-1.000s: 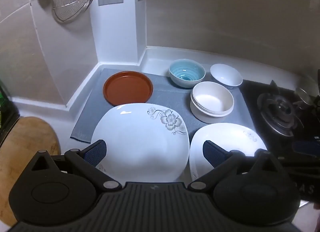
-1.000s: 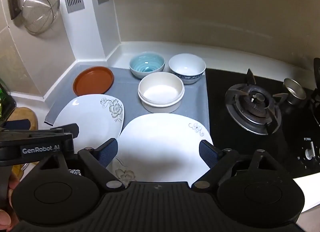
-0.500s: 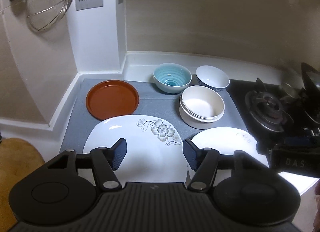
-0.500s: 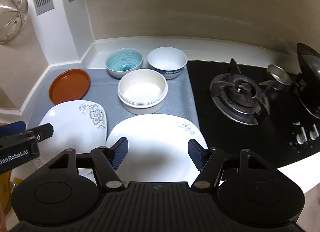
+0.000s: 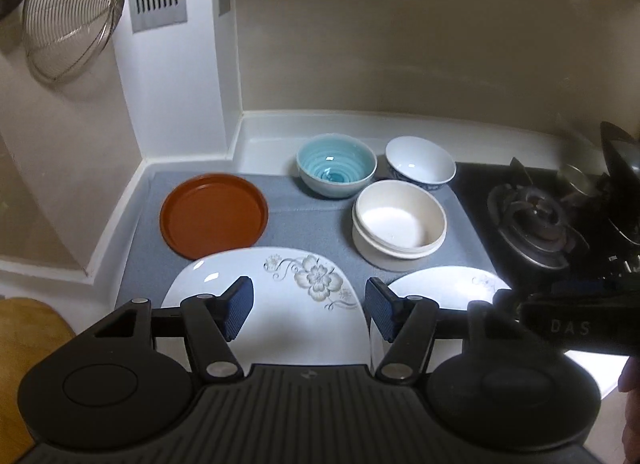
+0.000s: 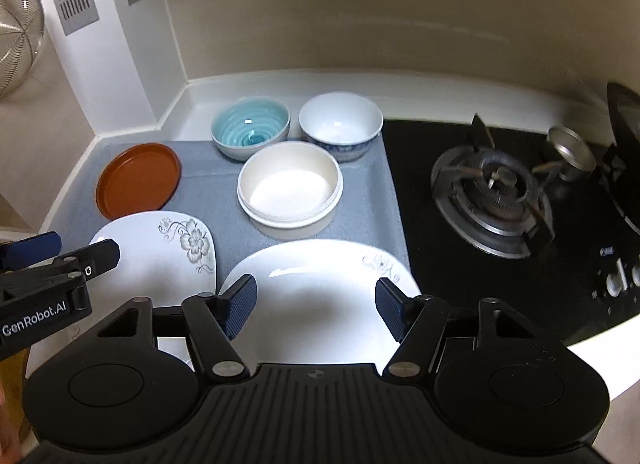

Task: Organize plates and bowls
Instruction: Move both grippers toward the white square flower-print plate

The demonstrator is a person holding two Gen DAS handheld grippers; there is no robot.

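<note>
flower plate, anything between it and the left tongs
Nothing visible does. The left tongs hang open right above the flower plate, with only air between the pads and its surface. The brown plate lies behind it and the other white plate to the right.

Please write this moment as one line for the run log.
left gripper: open, empty, over flowered plate | right gripper: open, empty, over plain white plate | bowls: unstacked

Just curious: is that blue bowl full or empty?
Empty: the blue bowl stands upright, and its bare ringed glaze shows right down to the bottom.
</note>
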